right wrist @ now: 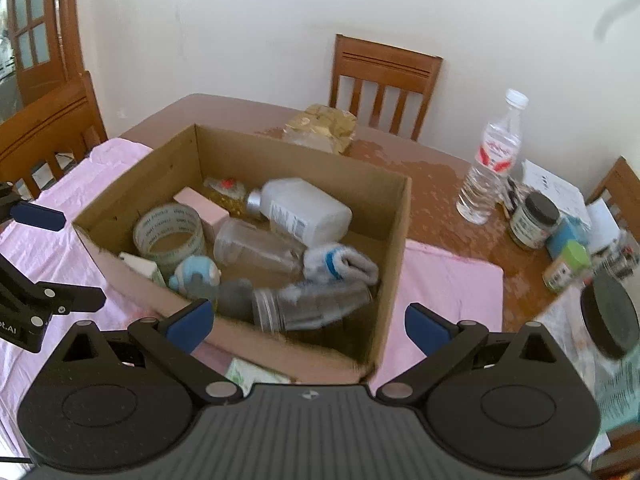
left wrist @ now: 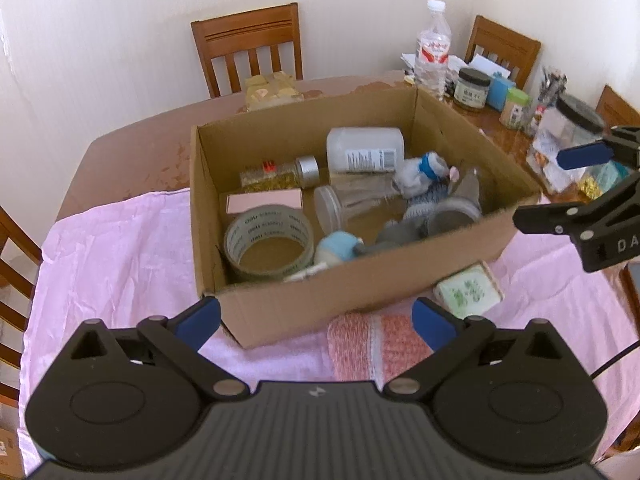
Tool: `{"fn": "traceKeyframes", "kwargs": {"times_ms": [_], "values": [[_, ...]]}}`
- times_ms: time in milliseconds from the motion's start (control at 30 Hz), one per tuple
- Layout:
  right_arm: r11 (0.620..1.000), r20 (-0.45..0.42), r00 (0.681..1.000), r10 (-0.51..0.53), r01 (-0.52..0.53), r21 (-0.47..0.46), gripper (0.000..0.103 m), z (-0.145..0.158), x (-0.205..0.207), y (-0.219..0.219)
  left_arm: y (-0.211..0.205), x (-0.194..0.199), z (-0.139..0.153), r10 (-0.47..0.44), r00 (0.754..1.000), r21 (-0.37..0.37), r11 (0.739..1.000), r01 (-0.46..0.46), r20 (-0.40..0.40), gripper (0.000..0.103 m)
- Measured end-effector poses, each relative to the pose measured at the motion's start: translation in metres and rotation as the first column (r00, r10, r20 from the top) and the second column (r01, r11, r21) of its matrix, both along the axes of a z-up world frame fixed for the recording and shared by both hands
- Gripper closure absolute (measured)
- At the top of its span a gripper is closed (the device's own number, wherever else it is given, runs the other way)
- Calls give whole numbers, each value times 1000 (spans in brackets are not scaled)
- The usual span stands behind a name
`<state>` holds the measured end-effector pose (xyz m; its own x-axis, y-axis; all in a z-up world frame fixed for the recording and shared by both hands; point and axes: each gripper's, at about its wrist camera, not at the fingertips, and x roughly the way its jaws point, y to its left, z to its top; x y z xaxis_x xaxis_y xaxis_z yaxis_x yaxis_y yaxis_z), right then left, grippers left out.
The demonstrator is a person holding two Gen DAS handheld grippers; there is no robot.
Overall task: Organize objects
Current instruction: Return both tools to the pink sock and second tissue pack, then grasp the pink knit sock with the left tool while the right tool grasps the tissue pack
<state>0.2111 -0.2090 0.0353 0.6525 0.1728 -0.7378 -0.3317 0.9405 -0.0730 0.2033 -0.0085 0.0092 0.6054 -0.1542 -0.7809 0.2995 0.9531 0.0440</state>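
Brown cardboard box [left wrist: 320, 304] on the pink-clothed surface [left wrist: 120, 248] collects clutter; both the left gripper [left wrist: 316, 318] and right gripper [right wrist: 306, 320] hover near, fingers wide, empty.

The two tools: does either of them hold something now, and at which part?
Nothing is held. The left tool and the right tool are both open, with no object between their fingers, in front of the cardboard box.

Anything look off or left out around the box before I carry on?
Yes. A small green-and-white packet lies outside the cardboard box, on the pink cloth against its near wall, beside a folded pink towel. Inside the box everything is tipped over in a jumble. Both grippers, left and right, are open and empty.
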Motion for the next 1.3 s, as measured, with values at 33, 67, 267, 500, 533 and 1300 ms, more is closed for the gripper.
{"fn": "traceKeyframes", "kwargs": {"times_ms": [33,67,267,500,533,1300], "values": [[1000,-5,1000,-12,12,3,0,-4,-5,-2,-2,-3,-3,-1,1000,5,1000,1,-1,2],[1000,-11,1000,-22,22,5,0,-7,-8,-3,-3,-6,-5,-1,1000,6,1000,1,-4,1],[998,-70,996,-62,62,6,0,-37,-21,-7,-5,-22,-19,9,1000,4,1000,-9,-9,1],[994,-162,982,-100,106,32,0,-81,-11,-1,3,-28,-28,65,997,-32,997,-66,-32,1],[993,-171,980,-106,114,39,0,-85,-10,0,4,-28,-29,70,997,-31,997,-71,-33,1],[971,-199,951,-236,240,-4,0,-122,7,-15,-10,-16,-59,23,996,-48,998,-28,-91,1]]}}
